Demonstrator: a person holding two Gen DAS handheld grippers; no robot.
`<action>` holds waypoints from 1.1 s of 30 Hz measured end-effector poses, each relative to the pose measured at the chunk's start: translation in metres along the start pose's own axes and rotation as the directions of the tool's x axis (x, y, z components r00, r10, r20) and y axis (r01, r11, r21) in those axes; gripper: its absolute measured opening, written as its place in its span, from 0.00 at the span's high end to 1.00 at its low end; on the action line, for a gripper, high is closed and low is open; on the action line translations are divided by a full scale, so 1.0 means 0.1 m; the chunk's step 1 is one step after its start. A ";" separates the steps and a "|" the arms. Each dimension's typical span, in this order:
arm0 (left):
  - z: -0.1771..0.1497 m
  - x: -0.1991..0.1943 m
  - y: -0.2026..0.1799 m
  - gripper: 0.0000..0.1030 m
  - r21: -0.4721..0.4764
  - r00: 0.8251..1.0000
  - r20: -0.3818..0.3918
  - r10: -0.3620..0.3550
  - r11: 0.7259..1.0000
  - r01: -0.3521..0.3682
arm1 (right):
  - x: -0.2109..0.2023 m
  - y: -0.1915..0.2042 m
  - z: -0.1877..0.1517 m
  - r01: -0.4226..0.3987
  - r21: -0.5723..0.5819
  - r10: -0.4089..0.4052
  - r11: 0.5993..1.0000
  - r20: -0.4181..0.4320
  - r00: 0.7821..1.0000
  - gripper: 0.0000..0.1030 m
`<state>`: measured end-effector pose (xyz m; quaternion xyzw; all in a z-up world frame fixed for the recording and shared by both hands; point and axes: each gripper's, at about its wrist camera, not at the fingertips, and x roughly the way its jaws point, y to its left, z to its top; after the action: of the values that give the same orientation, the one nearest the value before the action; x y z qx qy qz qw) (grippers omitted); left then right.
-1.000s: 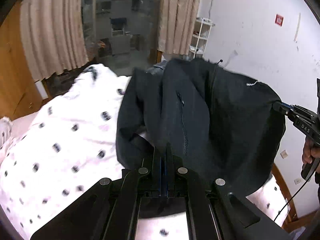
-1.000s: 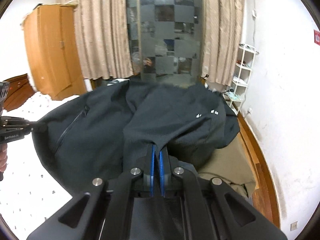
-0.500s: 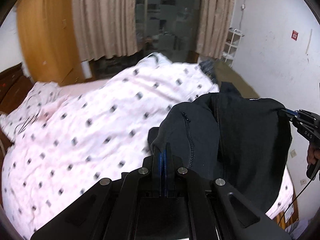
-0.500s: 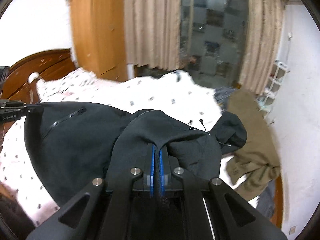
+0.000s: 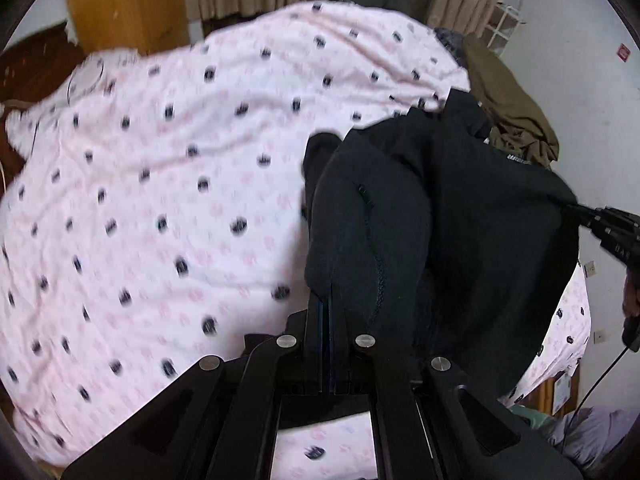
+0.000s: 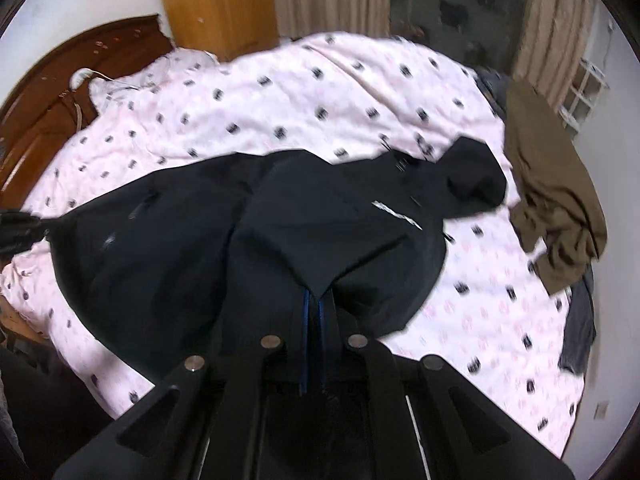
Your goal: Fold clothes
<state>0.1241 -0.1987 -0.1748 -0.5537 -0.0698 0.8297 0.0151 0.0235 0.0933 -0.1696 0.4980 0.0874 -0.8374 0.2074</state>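
A black hooded jacket [image 5: 460,240] hangs stretched between my two grippers over the bed. My left gripper [image 5: 327,300] is shut on one corner of its hem. My right gripper [image 6: 313,298] is shut on the other corner. In the right wrist view the jacket [image 6: 180,256] lies spread low over the bedding, its hood [image 6: 476,176] resting on the bed at the far end. The right gripper [image 5: 592,216] shows at the right edge of the left wrist view, and the left gripper [image 6: 24,224] shows at the left edge of the right wrist view.
The bed has a pink-white quilt with dark spots [image 5: 180,200]. An olive garment [image 6: 556,200] and a grey one [image 6: 580,320] lie at the bed's right side. A wooden headboard [image 6: 48,112], a wardrobe [image 6: 216,0], curtains and a white shelf [image 6: 584,92] stand around.
Both grippers have swung down with the jacket. It was held up high in front of the curtains; now it is lowered onto the quilt, with the hood laid on the bed.
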 end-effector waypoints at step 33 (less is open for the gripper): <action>-1.91 1.11 0.08 0.40 0.109 0.943 -0.023 0.332 0.939 -0.328 | 0.92 -1.06 -3.28 0.047 0.335 0.021 0.941 -0.196 0.980 0.43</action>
<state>0.2573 -0.1761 -0.3493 -0.5728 0.0673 0.8115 -0.0940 0.2008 0.2799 -0.4167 0.6059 -0.0342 -0.7880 0.1035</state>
